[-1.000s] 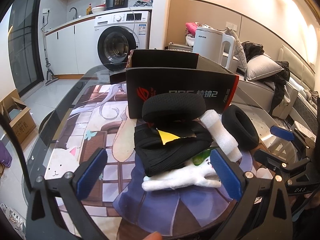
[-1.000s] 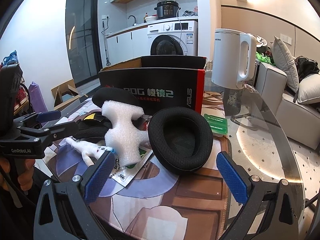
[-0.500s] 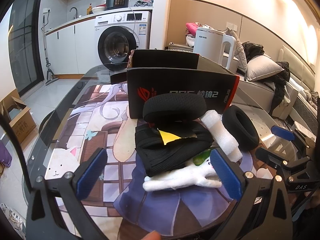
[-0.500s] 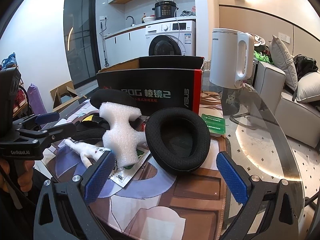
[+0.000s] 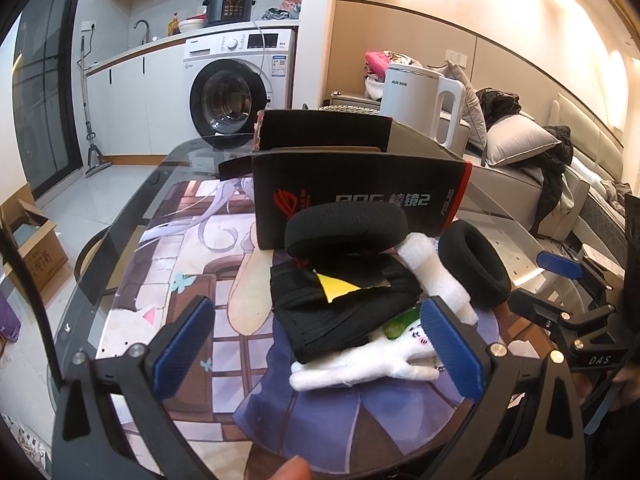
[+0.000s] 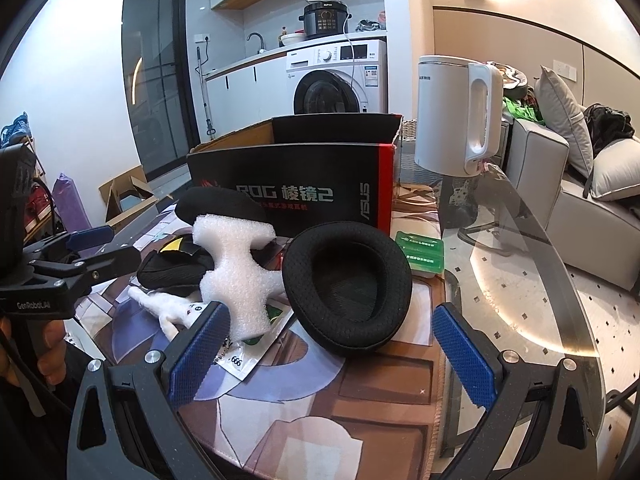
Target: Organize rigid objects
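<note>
Both grippers: black angular frames, blue textured pads on the fingers, silver screws at the finger pivots. Left gripper [image 5: 316, 348] body reads "GenRobot.AI" in white; right gripper [image 6: 330, 346] body reads "DAS". Dark strap hangs below the left handle.

White kettle [image 6: 456, 116] (upright), washing machine [image 5: 236, 84]

A glass worktop [image 6: 520, 288] carries a printed mat [image 5: 192, 280]; on the mat lie a black box [image 6: 292, 196], ear pads [image 6: 348, 284], foam [image 6: 236, 276]; a white kettle [image 6: 452, 116] stands far right.
</note>
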Action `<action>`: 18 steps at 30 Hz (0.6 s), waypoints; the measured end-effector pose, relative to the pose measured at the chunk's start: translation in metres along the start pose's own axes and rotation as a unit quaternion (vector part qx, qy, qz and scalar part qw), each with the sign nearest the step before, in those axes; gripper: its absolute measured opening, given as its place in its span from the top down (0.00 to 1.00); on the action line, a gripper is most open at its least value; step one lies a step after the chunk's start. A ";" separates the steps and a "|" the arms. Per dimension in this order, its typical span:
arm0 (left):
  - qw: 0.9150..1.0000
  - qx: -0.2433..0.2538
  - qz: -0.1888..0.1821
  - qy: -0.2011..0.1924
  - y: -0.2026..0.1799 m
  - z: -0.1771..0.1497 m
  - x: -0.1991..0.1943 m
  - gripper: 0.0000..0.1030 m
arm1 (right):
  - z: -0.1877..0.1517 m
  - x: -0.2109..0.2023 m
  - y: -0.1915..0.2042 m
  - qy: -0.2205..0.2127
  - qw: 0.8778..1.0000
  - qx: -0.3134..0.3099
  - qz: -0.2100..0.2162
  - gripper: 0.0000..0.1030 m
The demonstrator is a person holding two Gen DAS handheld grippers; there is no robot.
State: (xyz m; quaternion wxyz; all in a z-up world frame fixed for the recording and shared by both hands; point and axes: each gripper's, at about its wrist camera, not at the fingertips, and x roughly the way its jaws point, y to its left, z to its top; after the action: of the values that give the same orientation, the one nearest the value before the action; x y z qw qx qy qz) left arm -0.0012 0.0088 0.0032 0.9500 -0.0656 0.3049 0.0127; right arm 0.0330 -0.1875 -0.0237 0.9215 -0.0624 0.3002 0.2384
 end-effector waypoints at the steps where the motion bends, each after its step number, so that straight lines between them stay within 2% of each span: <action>1: 1.000 0.001 -0.003 0.000 0.000 0.001 0.001 0.00 | 0.001 0.000 -0.001 0.001 1.000 0.001 -0.001 0.00; 5: 1.000 0.001 -0.013 0.006 0.000 0.006 0.002 0.00 | 0.005 0.003 -0.004 0.009 1.000 0.003 -0.001 0.00; 14: 1.000 0.009 -0.011 0.015 0.004 0.021 0.008 0.00 | 0.015 0.012 -0.008 0.025 1.000 0.004 0.001 0.00; 18: 1.000 -0.001 -0.021 0.023 0.010 0.025 0.013 0.00 | 0.018 0.017 -0.013 0.032 0.999 0.008 0.003 0.00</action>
State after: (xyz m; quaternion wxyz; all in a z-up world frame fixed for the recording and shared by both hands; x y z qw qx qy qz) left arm 0.0234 0.0214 0.0147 0.9426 -0.0736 0.3255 -0.0081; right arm 0.0612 -0.1877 -0.0194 0.9113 -0.0618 0.3315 0.2363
